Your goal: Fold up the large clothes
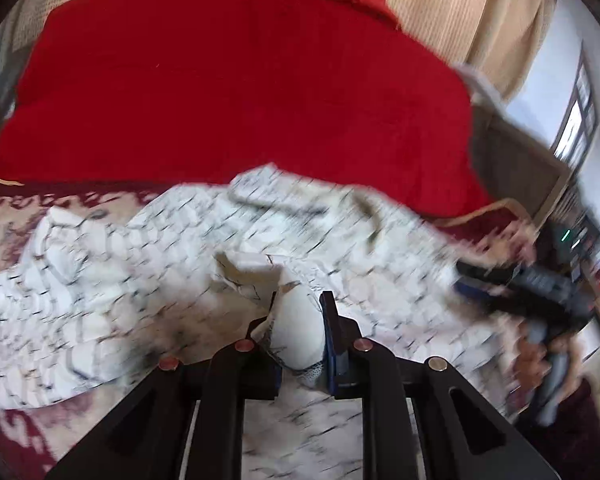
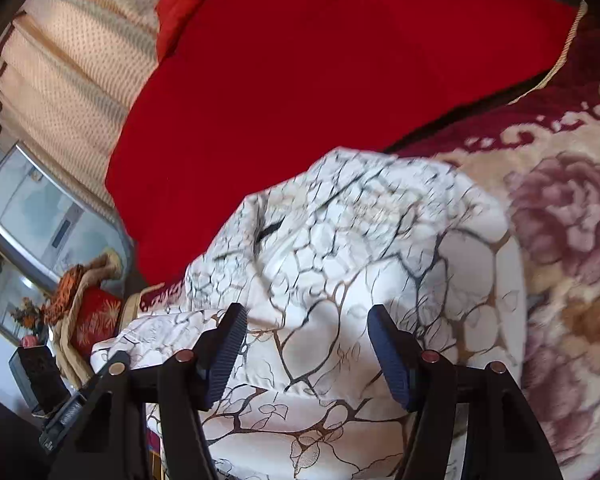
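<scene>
A large white garment (image 1: 148, 280) with a dark branch-and-leaf print lies spread and rumpled on a floral carpet. My left gripper (image 1: 298, 308) is shut on a bunched fold of it. In the left wrist view my right gripper (image 1: 540, 284) shows blurred at the garment's right edge. In the right wrist view the garment (image 2: 360, 248) is heaped in front of my right gripper (image 2: 308, 320), which is open, its blue pads (image 2: 392, 356) spread wide above the cloth with nothing between them.
A red mattress or cushion (image 1: 228, 80) lies just beyond the garment, also in the right wrist view (image 2: 320, 60). Beige curtains (image 2: 60, 64) hang behind it. The maroon and cream floral carpet (image 2: 572, 240) surrounds the garment. A small red cushion (image 2: 96, 316) sits at far left.
</scene>
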Action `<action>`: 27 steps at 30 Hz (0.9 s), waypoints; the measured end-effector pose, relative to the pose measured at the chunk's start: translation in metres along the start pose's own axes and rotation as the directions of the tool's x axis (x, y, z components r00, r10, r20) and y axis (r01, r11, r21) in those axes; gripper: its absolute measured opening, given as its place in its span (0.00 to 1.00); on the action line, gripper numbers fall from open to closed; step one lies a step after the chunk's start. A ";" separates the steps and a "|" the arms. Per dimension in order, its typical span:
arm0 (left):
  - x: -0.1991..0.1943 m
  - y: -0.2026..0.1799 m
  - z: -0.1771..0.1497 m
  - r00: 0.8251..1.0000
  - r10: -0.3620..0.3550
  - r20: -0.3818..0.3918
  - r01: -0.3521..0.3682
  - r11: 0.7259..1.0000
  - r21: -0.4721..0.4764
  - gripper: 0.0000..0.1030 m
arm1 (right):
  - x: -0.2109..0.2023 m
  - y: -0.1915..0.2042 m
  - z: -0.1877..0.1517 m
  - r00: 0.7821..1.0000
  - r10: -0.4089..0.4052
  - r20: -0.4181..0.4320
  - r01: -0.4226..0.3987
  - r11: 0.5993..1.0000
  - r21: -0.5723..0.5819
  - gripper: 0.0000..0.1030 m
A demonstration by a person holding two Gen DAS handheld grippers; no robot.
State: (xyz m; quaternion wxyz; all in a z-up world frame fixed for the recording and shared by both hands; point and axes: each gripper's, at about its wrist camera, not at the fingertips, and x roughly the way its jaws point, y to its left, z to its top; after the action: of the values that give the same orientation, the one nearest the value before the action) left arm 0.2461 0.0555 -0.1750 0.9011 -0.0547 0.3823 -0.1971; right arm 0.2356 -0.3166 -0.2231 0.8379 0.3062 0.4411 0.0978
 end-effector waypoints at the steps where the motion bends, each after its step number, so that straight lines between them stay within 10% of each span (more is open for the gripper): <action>1: 0.006 0.002 -0.005 0.999 0.017 -0.042 -0.016 1.000 0.013 0.21 | 0.005 0.002 -0.002 1.000 -0.006 -0.017 0.006 1.000 -0.007 0.64; 6: 0.033 0.020 -0.022 0.968 0.060 -0.243 -0.067 0.997 -0.024 0.32 | 0.034 0.009 -0.013 0.979 -0.159 -0.126 0.146 0.983 -0.109 0.63; 11: 0.007 0.032 -0.017 0.986 0.057 -0.158 -0.068 0.996 -0.066 0.65 | 0.015 0.033 -0.014 0.995 -0.095 -0.026 0.089 0.980 -0.179 0.66; 19: -0.030 0.082 -0.010 0.989 0.141 -0.042 -0.147 0.955 -0.257 0.69 | 0.058 0.048 -0.044 0.973 -0.147 -0.177 0.098 0.961 -0.259 0.66; 22: -0.053 0.127 -0.019 0.970 0.243 -0.008 -0.222 0.868 -0.445 0.71 | 0.053 0.054 -0.046 0.977 -0.150 -0.151 0.103 0.953 -0.284 0.66; 27: -0.094 0.205 -0.054 0.907 0.420 -0.036 -0.306 0.597 -0.742 0.74 | 0.051 0.045 -0.042 0.979 -0.124 -0.159 0.083 0.967 -0.242 0.66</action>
State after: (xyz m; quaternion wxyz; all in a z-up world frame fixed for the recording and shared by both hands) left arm 0.2122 0.2838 -0.2013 0.8480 -0.3455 0.3663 0.1650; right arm 0.2367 -0.2401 -0.2486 0.8307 0.1720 0.5129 0.1315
